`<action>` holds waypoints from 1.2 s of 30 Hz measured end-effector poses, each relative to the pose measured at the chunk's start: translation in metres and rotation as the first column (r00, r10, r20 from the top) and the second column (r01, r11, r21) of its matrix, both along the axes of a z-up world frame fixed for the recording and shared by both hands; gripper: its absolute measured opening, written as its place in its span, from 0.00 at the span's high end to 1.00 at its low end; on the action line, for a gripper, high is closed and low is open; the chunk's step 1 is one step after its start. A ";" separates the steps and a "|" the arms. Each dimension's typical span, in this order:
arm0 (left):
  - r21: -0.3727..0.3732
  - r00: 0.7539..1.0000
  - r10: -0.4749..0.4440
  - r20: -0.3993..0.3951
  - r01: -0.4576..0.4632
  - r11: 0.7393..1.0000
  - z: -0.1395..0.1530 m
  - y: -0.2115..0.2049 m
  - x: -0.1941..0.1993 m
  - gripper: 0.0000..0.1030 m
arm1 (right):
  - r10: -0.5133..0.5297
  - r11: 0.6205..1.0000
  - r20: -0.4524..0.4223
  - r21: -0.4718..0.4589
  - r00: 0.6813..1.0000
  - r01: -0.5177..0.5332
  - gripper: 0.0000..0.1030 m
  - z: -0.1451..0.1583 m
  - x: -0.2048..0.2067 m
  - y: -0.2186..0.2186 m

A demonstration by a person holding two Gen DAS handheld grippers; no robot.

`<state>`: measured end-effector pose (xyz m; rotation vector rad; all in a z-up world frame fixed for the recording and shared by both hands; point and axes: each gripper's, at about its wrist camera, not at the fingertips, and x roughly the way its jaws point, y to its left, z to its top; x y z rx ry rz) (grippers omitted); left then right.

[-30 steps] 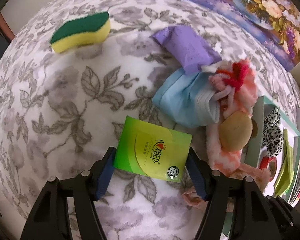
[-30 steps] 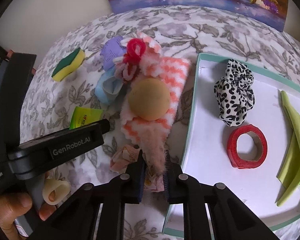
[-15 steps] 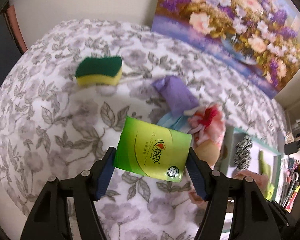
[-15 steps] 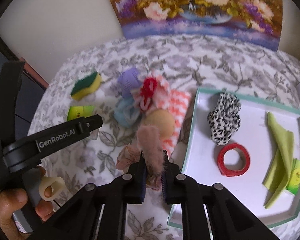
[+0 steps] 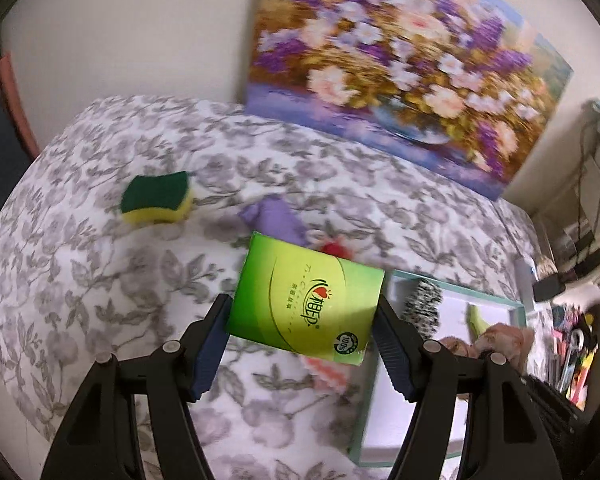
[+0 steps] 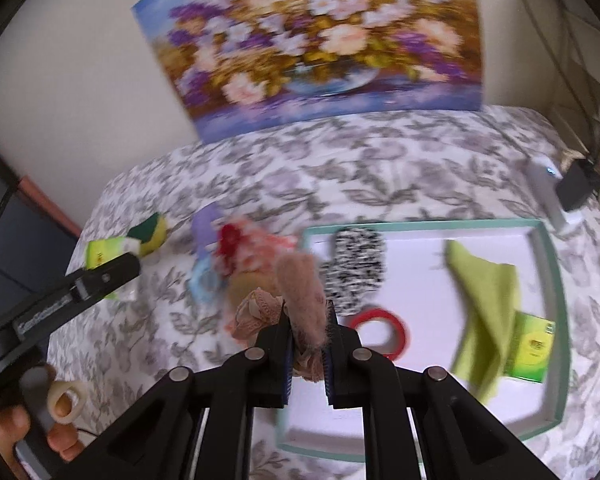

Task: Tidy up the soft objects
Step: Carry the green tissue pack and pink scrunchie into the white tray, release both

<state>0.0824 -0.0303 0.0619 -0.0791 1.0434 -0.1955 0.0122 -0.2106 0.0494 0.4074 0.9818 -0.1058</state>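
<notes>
While left fingers (image 5: pixel 392 344) clamp the tissue pack (image 5: pixel 305 305), right fingers (image 6: pixel 330 344) pinch pink fluff (image 6: pixel 305 300).

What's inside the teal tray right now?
The teal tray holds a leopard scrunchie, red tape ring, green cloth and green packet, partly under the cloth. Its near corner is hidden by the right tool.

Bed with white cover printed with grey leaves and flowers (image 5: pixel 80 280). Far past left fingers: green and yellow wavy sponge (image 5: pixel 156 204). Just past them, partly hidden: soft purple pouch (image 5: pixel 268 216). Past right fingers: white flat tray with teal rim (image 6: pixel 556 280) lies on cover. Beside tray, out past left side of right fingers: heap of soft things, light blue cloth (image 6: pixel 204 280), orange and white fuzzy cloth with red yarn loop (image 6: pixel 232 240), peach lace scrunchie (image 6: pixel 256 312). Blurry.
</notes>
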 end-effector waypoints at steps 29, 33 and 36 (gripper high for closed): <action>0.002 0.940 -0.315 -0.131 0.318 0.948 -0.074 -0.166 -0.011 0.32 | -0.322 0.946 -0.103 -0.005 0.941 0.323 0.88 -0.040 -0.046 -0.142; 0.007 0.937 -0.321 -0.136 0.325 0.946 -0.080 -0.171 -0.010 0.32 | -0.304 0.952 -0.119 -0.004 0.945 0.306 0.88 -0.048 -0.040 -0.138; 0.008 0.935 -0.327 -0.138 0.331 0.944 -0.080 -0.174 -0.009 0.32 | -0.294 0.955 -0.127 -0.005 0.947 0.296 0.88 -0.051 -0.038 -0.135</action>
